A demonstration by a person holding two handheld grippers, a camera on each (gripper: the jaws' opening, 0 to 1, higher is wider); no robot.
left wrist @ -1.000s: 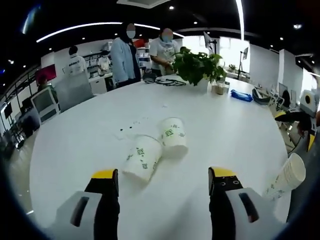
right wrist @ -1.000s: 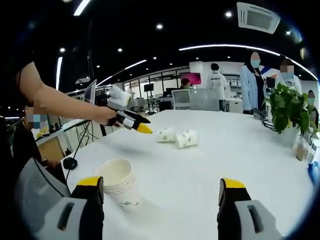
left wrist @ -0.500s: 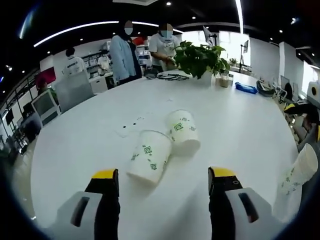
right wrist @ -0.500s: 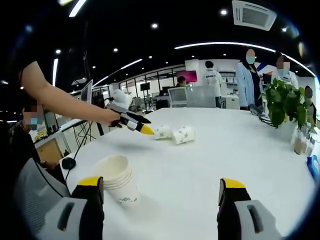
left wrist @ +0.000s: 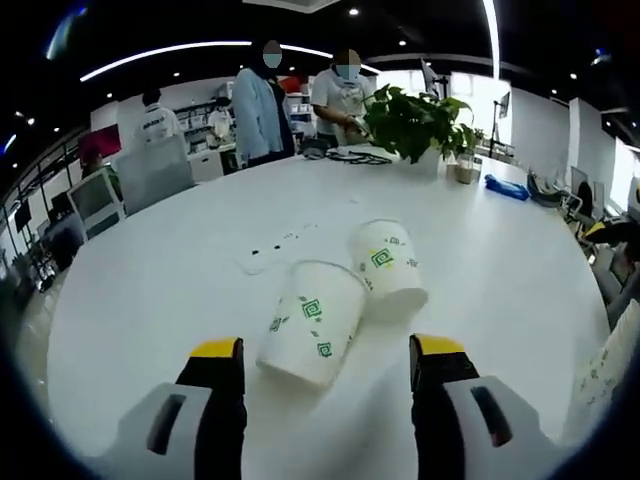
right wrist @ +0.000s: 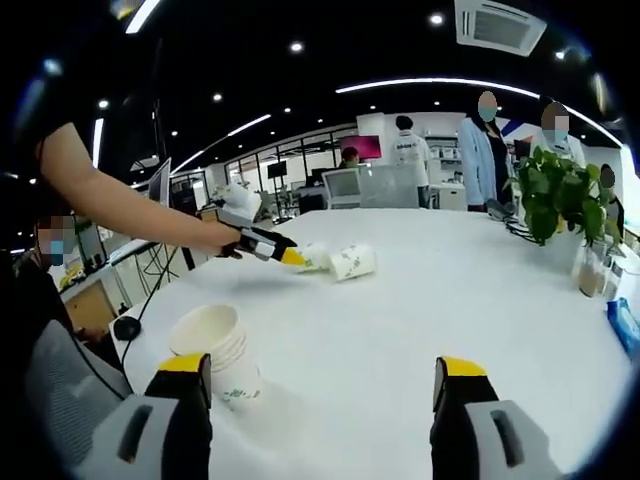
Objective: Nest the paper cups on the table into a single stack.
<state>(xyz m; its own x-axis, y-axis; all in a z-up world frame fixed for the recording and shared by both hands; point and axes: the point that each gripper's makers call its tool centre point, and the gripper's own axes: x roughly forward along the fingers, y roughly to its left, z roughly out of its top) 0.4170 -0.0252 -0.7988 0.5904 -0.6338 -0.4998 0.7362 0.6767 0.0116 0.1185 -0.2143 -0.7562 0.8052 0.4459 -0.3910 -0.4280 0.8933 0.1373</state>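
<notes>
Two lying cups point(left wrist: 340, 315) loom nearer the wide-open, empty left claw point(left wrist: 325, 360) than before.

Bright ceiling strip lights point(left wrist: 170, 55), sharp centre, fisheye-warped edges, soft shadows

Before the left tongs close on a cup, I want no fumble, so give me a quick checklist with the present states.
1. Left tongs open: ok.
2. Near lying cup between the jaws: not ok, it lies just ahead of the tips.
3. Second lying cup apart from it: not ok, they touch.
4. Stack of cups upright on the table: ok.
5. Right tongs open, holding nothing: ok.
</notes>
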